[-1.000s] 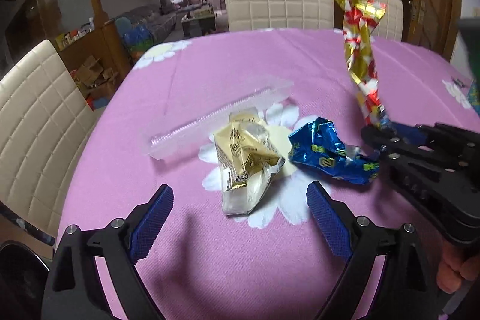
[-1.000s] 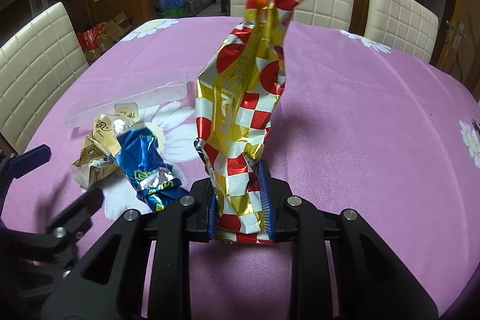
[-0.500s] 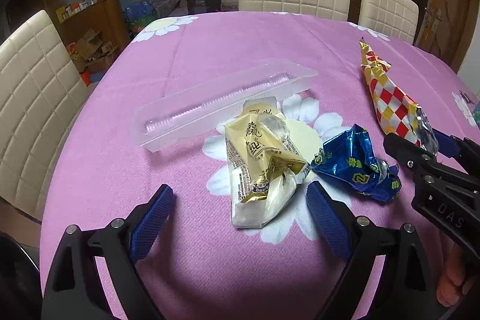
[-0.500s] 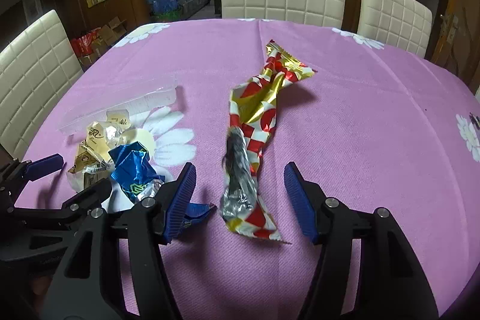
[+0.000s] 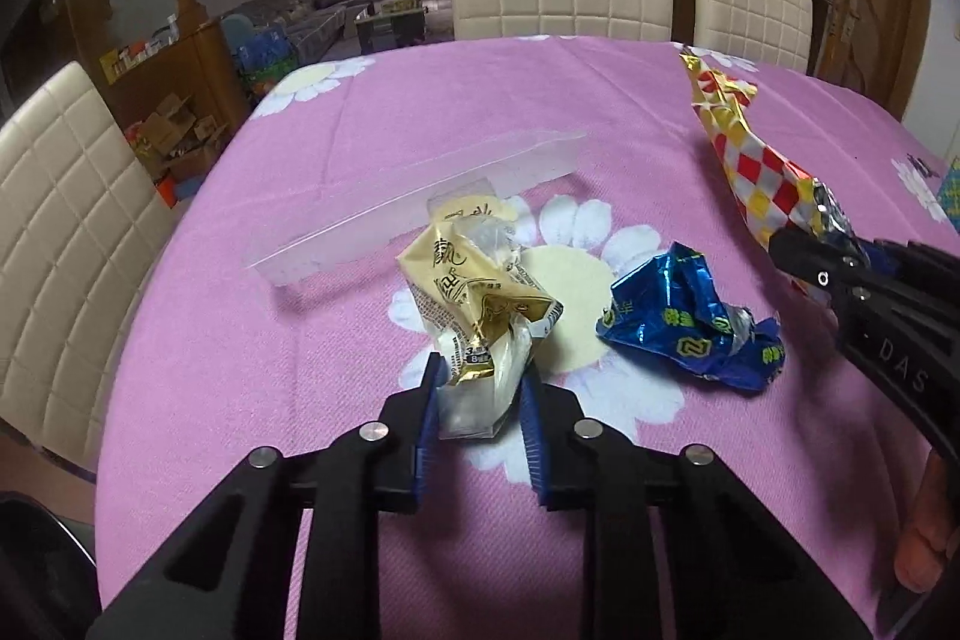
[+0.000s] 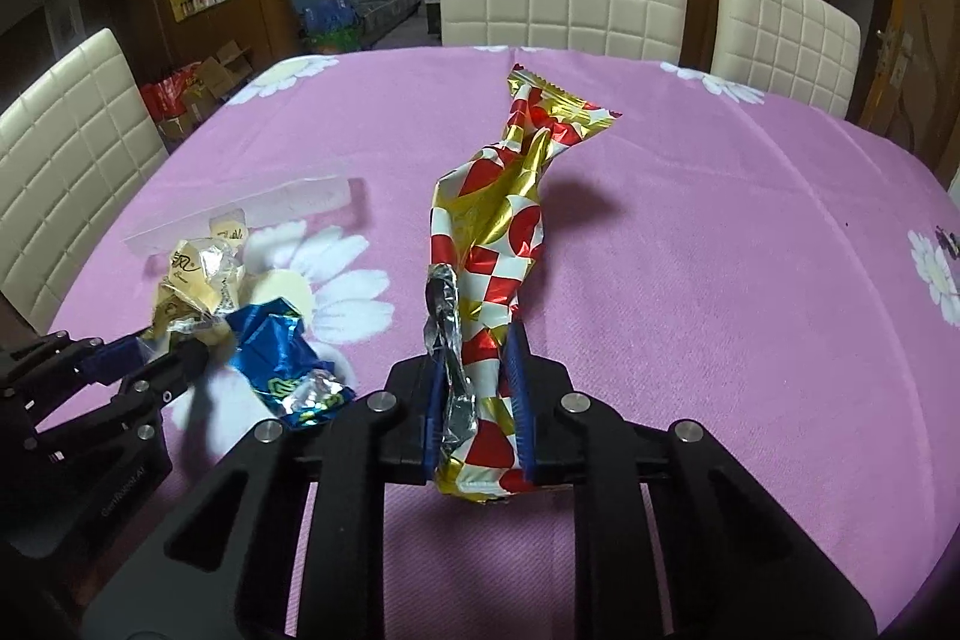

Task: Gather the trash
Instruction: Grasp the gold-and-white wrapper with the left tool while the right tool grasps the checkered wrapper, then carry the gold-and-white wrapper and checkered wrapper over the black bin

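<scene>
Left gripper closing, right gripper clamped

Both wrist cameras sit close above the pink table, angled down toward 12 o'clock. They share the blue wrapper, at 2 o'clock left, 10 o'clock right.

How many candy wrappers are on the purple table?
3. The cream-gold wrapper sits between the left gripper fingers, the blue wrapper lies beside it, and the red-gold wrapper is pinched in the right gripper. None looks hidden.
</scene>
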Demonstrator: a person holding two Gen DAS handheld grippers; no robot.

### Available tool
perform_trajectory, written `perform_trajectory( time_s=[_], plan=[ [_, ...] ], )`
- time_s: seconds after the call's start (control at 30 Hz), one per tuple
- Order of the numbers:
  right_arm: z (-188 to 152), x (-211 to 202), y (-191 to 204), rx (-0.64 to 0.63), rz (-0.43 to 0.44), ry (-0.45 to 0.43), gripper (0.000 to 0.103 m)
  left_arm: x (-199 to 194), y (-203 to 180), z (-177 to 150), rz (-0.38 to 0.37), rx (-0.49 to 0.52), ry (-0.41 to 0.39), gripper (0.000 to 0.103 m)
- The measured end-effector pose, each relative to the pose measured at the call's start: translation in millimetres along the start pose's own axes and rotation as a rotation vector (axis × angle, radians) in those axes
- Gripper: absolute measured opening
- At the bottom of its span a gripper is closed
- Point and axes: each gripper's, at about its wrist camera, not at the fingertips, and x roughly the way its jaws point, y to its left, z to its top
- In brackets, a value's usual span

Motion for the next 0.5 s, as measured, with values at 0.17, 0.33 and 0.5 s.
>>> perform_trajectory(
  time_s=[0.17, 0.33, 0.5],
  plan=[
    [-2, -11, 9, -0.030, 0.022, -0.038, 0.020, -25, 9, -2, -0.004, -0.016, -0.057, 0.019],
    [-6, -25, 24, -0.060, 0.071, -0.071, 0.020, -52, 21, -11, 0.006, -0.012, -0.113, 0.019],
    [-11, -39, 47, -0.115, 0.147, -0.110, 0.020, -77, 36, -28, 0.026, -0.004, -0.156, 0.019]
  ],
)
